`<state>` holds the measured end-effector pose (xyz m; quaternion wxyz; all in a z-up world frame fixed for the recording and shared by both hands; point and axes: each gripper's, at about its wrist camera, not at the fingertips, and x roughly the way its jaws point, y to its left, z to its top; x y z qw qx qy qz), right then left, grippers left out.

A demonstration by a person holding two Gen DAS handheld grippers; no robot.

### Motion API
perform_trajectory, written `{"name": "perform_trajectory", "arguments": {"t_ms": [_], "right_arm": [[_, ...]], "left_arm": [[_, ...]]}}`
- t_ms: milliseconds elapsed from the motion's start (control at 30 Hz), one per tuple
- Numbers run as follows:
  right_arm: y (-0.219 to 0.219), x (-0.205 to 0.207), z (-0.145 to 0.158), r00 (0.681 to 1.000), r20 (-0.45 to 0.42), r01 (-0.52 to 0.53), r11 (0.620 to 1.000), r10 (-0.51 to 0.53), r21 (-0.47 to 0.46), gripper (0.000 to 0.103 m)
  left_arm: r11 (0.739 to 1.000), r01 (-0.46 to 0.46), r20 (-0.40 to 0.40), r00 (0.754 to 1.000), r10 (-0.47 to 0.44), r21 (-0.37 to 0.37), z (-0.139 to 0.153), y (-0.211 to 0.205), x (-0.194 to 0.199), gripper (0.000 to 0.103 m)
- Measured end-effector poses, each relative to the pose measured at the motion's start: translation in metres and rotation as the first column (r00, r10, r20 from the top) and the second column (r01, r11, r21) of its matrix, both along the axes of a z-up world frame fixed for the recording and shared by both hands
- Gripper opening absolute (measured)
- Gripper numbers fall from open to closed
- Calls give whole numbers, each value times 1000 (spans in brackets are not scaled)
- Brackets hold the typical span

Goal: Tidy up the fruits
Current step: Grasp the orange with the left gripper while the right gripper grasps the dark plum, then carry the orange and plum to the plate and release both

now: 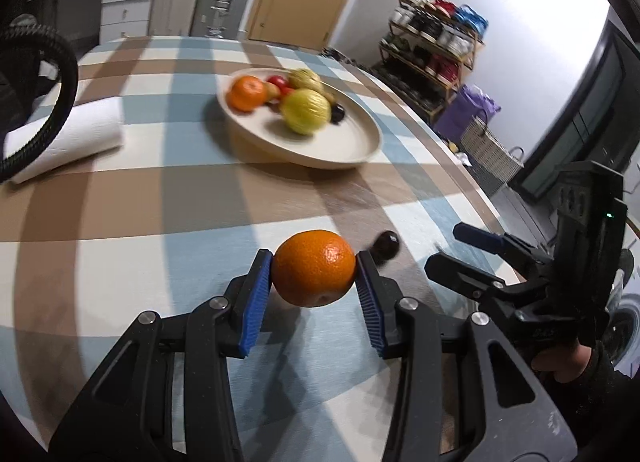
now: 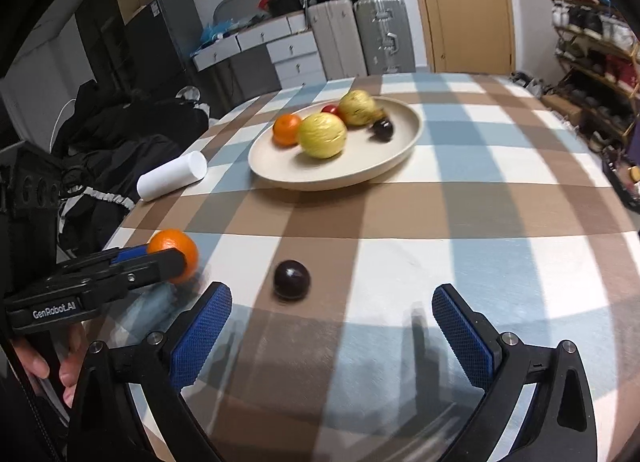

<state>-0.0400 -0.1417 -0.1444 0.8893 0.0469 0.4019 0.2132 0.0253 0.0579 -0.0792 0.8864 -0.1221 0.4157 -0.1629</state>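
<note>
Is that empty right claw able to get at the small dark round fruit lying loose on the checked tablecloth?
Probably yes: the right claw is open, and the dark round fruit lies just ahead with only bare checked tablecloth between them.

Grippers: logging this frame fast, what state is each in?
Left gripper: shut on the orange.
Right gripper: open, holding nothing; dark plum lies ahead on the tablecloth.
</note>
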Motion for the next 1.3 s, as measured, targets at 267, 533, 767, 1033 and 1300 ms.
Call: {"name": "perform_trajectory", "arguments": {"t_ms": [267, 533, 767, 1033, 1300], "right_arm": [[26, 17, -2, 999, -36, -28, 1000, 27, -15, 102], [35, 24, -7, 997, -76, 2, 999, -6, -50, 71], [40, 22, -10, 997, -65, 24, 993, -32, -115, 47], [43, 21, -6, 999, -38, -12, 995, 8, -102, 24], [24, 32, -7, 999, -53, 5, 1000, -4, 12, 23]], "left_arm": [[997, -57, 2, 998, 57, -53, 0, 36, -7, 39], [996, -48, 26, 998, 50, -70, 4, 48, -8, 39], [996, -30, 23, 999, 32, -82, -1, 48, -4, 39], [997, -43, 26, 999, 45, -59, 1, 45, 4, 39], [998, -48, 6, 999, 48, -31, 3, 31, 26, 39]]}}
